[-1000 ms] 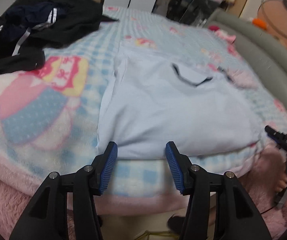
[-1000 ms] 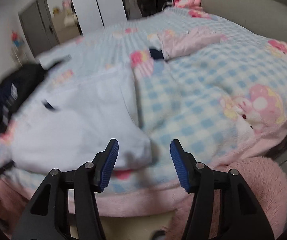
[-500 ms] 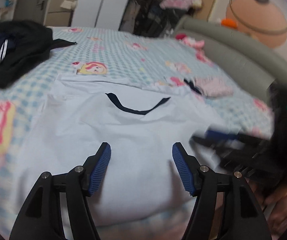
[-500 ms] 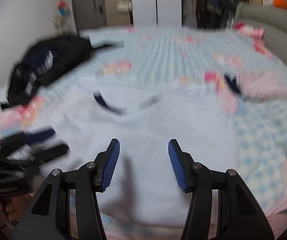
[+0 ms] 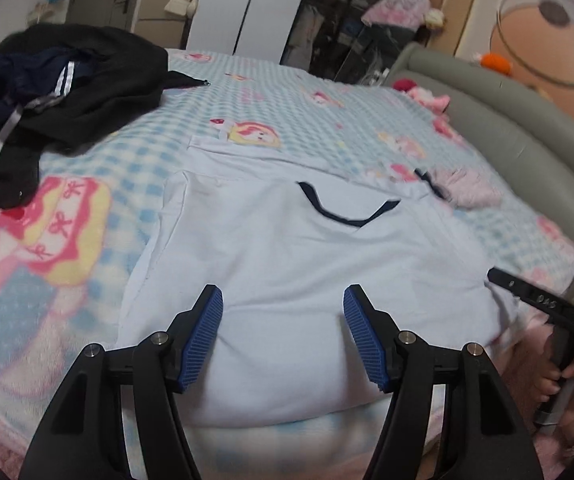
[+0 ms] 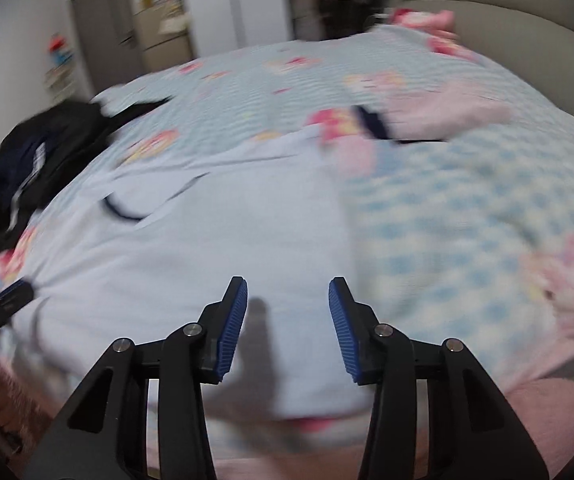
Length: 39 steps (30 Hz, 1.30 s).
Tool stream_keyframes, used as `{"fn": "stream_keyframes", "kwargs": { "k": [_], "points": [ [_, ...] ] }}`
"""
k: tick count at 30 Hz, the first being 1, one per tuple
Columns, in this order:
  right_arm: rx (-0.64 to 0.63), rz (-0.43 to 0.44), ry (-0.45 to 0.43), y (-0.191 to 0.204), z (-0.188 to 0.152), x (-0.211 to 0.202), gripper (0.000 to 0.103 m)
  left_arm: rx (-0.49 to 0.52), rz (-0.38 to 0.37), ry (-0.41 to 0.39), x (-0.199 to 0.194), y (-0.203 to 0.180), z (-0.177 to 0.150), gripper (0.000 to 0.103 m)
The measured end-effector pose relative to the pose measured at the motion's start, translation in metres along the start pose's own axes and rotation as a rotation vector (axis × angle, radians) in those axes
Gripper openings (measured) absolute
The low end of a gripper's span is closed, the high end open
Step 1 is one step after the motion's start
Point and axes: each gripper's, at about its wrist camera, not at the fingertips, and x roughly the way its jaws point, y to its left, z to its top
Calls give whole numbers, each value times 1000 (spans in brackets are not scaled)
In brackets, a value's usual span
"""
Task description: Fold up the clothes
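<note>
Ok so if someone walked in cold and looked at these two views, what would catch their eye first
The pale blue shirt with its dark neckline, spread flat on the checked cartoon blanket at the bed's near edge, dominates both views. Both grippers hang open just over its near hem, the left gripper near the middle and the right gripper toward the shirt's right side. A heap of black clothes sits at the far left.
</note>
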Motion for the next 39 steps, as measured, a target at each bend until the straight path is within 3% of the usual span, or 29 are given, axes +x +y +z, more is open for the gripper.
{"fn": "stream_keyframes", "kwargs": {
  "k": [3,7,10,13,15,17,19,23,28,33,35,39],
  "points": [
    [34,12,-16,-12,1,-8,44,50,-3,21,5,-20,-7,65],
    [-105,76,37,31,-19,-8,44,150,77,70,21,-38,-16,65],
    [-124,26,88,30,-26,2,42,107,143,55,11,-18,-10,63],
    [-5,-71,97,-9,-22,-1,41,12,205,49,-1,18,-7,63],
    [109,-127,101,-38,-23,-7,51,-86,188,42,-11,42,-8,60],
    [210,-106,92,-60,-22,-12,51,-128,161,17,-22,49,-11,60],
    [224,-117,60,-66,-22,-22,52,-169,135,-8,-33,56,-13,60],
    [181,-70,47,-57,-32,-39,51,3,102,-19,-42,21,-21,62],
    [24,-46,63,-24,-38,-33,52,66,22,11,-29,-6,-25,62],
    [26,-111,123,-26,-43,-7,53,56,108,89,-7,-5,-28,62],
    [88,-135,144,-40,-45,-8,53,53,129,85,-10,-3,-27,62],
    [94,-216,99,-45,-42,-23,54,-1,132,45,-20,11,-20,62]
  ]
}}
